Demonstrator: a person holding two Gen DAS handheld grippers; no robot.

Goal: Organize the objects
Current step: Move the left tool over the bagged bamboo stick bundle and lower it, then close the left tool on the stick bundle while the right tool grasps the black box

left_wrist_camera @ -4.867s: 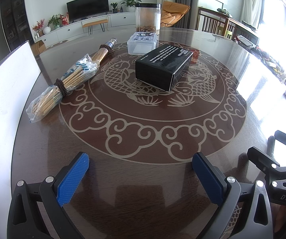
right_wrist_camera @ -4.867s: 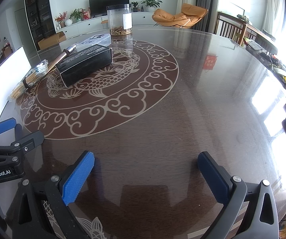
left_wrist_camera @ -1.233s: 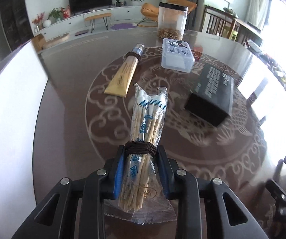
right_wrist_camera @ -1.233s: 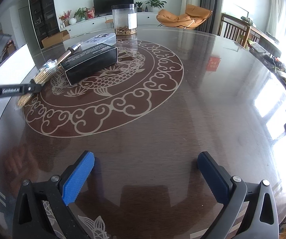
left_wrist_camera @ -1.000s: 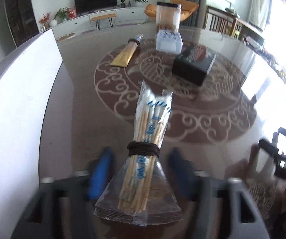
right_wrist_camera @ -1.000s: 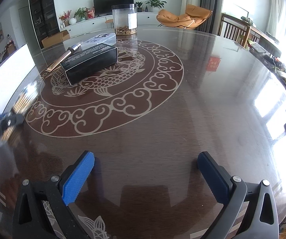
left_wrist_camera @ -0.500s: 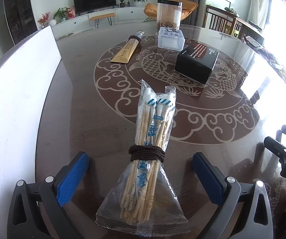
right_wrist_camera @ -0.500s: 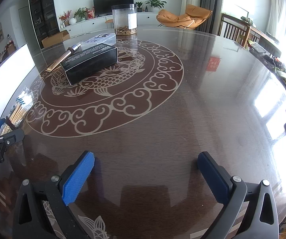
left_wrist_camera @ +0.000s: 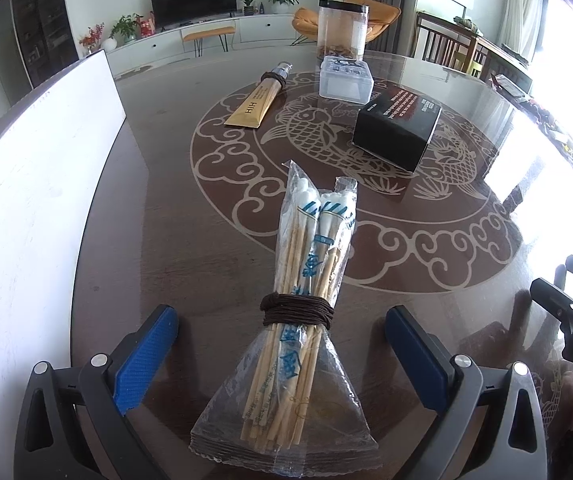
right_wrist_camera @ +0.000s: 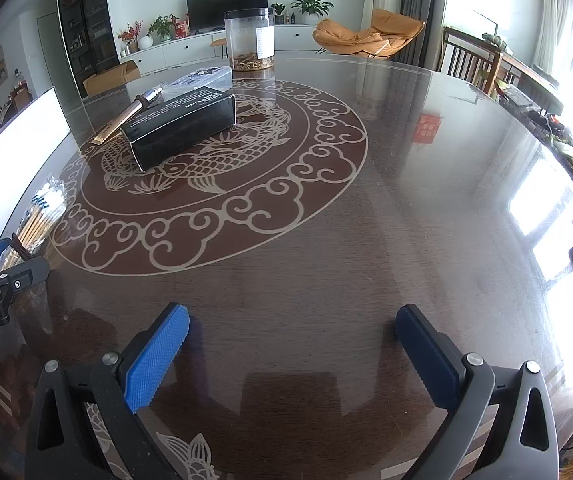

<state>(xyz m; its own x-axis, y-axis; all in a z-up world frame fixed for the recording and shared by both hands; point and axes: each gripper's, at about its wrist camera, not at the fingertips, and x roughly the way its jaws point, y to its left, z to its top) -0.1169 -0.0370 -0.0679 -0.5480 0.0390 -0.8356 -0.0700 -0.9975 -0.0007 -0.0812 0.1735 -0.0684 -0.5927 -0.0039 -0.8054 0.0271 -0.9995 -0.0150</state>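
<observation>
Round dark table (left_wrist_camera: 214, 240) under glass, a pale fish-and-cloud medallion (right_wrist_camera: 222, 168) inlaid across its left part; living room behind, with a television on a low white cabinet.

Item 1 — bundle of chopsticks (left_wrist_camera: 306, 280): paper-sleeved sticks in a clear bag, bound at the waist with dark cord. It lies flat near my edge of the table, tips pointing toward the centre and just crossing the medallion's rim. My left gripper (left_wrist_camera: 282, 344) sits astride its bagged end with the blue pads (left_wrist_camera: 144, 356) spread wide on either side, not touching it.

Item 2 — black box (left_wrist_camera: 396, 128): rests on the fish motif, white print on its top face.

Item 3 — gold tube (left_wrist_camera: 258, 100): lies toward the table's far-left edge, cap end pointing away from me, well apart from the chopsticks.

Item 4 — clear lidded box (left_wrist_camera: 346, 78): beyond the black box, toward the far edge.

Item 5 — tall clear canister (left_wrist_camera: 342, 28): black lid, brownish contents at the bottom, just behind the lidded box.

Item 6 — white board (left_wrist_camera: 34, 184): stands along the table's left edge.

My right gripper (right_wrist_camera: 292, 352) hovers over bare glass near my edge — fingers spread wide, holding nothing.
</observation>
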